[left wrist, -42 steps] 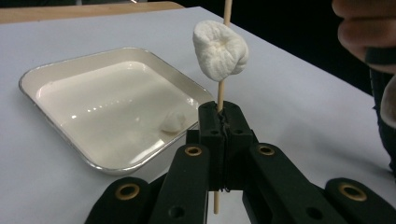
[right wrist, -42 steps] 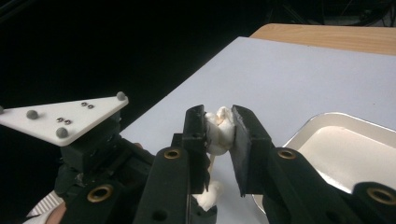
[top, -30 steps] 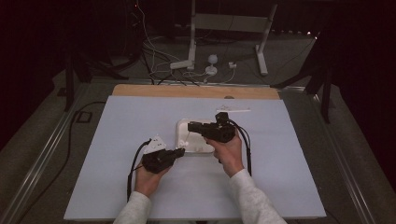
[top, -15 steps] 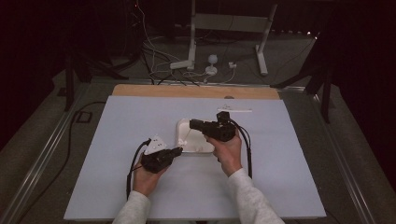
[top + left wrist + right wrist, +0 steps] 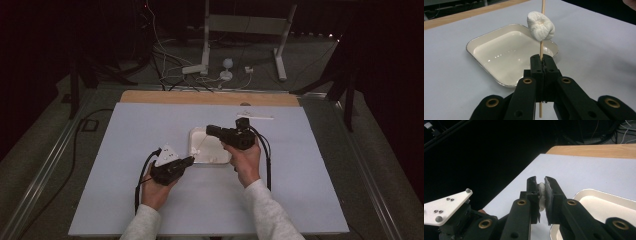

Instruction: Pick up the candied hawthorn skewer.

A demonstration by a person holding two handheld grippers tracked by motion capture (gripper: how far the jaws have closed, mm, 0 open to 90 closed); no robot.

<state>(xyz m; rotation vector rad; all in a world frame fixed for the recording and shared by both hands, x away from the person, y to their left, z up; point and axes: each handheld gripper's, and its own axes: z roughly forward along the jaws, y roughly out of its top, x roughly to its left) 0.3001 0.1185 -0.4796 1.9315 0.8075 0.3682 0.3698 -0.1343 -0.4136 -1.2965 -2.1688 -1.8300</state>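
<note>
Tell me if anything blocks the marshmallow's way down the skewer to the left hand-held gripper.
Nothing visible does. The marshmallow sits on the skewer, with bare stick between it and the left hand-held gripper clamping the skewer over the tray.

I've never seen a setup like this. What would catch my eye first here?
Probably the marshmallow speared on a thin wooden skewer, which the left gripper clamps upright over a shallow cream tray. The right gripper squeezes the marshmallow from the side, above the tray in the middle of a pale table set in a dark room.
</note>
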